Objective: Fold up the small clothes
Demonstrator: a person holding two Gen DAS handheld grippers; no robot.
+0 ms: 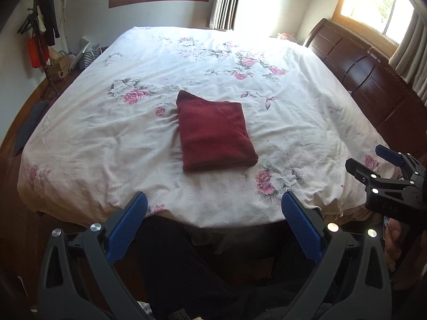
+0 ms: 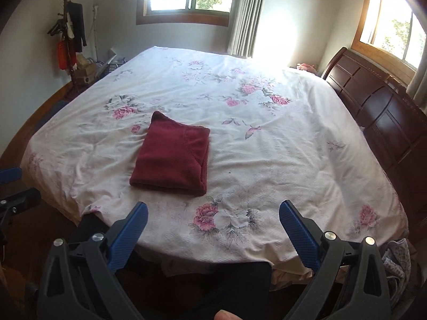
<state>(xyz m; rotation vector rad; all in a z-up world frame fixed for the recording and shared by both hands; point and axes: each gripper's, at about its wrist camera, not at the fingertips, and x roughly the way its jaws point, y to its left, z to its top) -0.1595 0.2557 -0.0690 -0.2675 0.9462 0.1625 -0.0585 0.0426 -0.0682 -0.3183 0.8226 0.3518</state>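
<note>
1. Now my left gripper (image 1: 214, 220) and right gripper (image 2: 213, 226) hang spread wide, empty, at the bed's (image 1: 307, 122) near edge.
2. Folded maroon garment (image 1: 214, 133) lies mid-bed, ahead, long axis running away; left sits nearer.

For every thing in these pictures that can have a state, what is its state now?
Red garment: folded into a compact rectangle, lying flat on the bed.
Floral bedcover: spread out, lightly wrinkled.
Left gripper: open, holding nothing.
Right gripper: open, holding nothing.
Curtain: drawn aside.
</note>
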